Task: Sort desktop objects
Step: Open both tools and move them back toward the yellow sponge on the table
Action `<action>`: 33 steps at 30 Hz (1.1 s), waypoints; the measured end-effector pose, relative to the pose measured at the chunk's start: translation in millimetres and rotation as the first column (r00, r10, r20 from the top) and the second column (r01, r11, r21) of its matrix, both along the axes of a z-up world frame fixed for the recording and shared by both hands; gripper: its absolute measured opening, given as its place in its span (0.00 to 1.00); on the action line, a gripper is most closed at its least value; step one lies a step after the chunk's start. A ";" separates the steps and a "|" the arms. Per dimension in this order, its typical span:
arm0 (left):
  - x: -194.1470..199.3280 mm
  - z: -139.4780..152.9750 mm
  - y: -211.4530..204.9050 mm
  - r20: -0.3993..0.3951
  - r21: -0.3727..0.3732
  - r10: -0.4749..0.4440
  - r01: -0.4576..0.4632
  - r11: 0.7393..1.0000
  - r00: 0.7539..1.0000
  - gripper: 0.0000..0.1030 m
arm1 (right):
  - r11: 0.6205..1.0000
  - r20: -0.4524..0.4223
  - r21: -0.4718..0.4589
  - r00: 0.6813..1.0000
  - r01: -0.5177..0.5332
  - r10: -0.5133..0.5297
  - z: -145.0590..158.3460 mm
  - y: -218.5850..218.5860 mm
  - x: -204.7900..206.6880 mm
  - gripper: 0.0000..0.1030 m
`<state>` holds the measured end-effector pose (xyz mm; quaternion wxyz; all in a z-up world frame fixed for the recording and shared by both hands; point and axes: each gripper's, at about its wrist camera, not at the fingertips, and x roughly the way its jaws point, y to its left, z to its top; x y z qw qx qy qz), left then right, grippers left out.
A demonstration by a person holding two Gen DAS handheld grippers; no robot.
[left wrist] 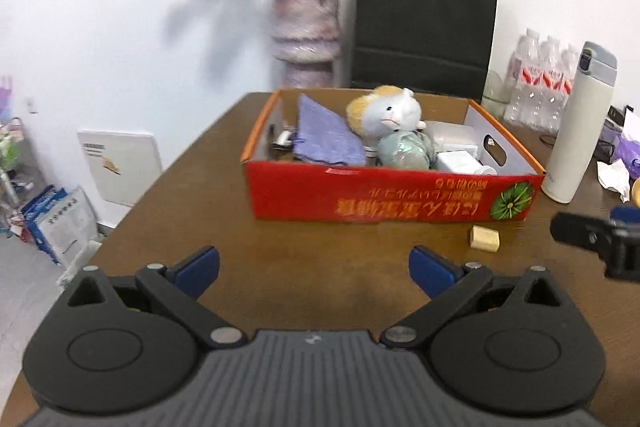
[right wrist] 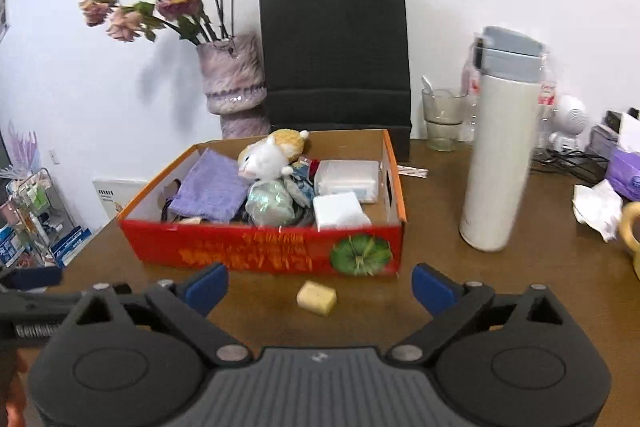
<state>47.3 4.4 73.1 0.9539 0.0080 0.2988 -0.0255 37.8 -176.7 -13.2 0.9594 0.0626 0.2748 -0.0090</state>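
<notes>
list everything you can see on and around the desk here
box: 1, red with orange rim, middle of the brown table
plush toy: 1, white and tan, in the box
cloth: 1, purple, in the box at the left
white boxes: at least 2, in the box at the right
small block: 1, pale yellow, on the table in front of the box
flask: 1, cream with grey lid, upright, right of the box
paper bag: 1, black, behind the box
vase: 1, purple, with faded pink flowers, far left
glass: 1, clear, behind the flask
left gripper: black, blue fingers, open
right gripper: same, open, empty
</notes>
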 end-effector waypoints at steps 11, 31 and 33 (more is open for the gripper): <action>-102.8 -24.8 1.9 0.145 0.046 -0.026 0.019 0.999 0.989 1.00 | 0.995 0.051 -0.086 0.997 -0.045 0.050 -44.1 34.0 -93.9 0.96; -106.2 -52.4 -4.7 0.062 0.054 -0.089 0.086 0.995 0.994 1.00 | 0.986 0.040 -0.147 0.995 -0.080 0.087 -64.4 37.9 -116.4 0.94; -88.5 -52.4 -7.0 0.043 0.043 -0.099 0.097 0.994 0.994 1.00 | 0.989 0.013 -0.126 0.997 -0.076 0.079 -64.8 35.3 -95.4 0.94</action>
